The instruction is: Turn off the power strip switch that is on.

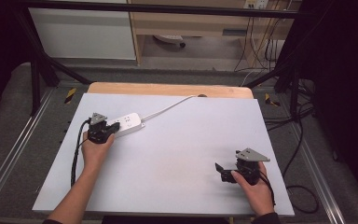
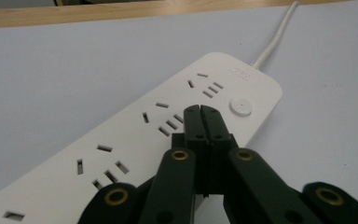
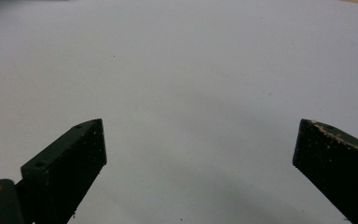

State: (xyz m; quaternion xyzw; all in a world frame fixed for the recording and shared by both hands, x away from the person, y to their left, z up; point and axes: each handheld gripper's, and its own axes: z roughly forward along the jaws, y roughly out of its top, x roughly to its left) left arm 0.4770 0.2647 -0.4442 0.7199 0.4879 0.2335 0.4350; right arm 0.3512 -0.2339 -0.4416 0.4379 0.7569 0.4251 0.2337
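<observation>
White power strip (image 2: pixel 168 140) | under closed left claw (image 2: pixel 200 111) tips

Power strip (image 2: pixel 168 135) near end cut off by frame; cord (image 2: pixel 275 39) runs out top.

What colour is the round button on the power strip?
White, matching the white plastic power strip; the round button shows best in the left gripper view.

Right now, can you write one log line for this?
left gripper: shut, over power strip near its button | right gripper: open, empty, over table
</observation>
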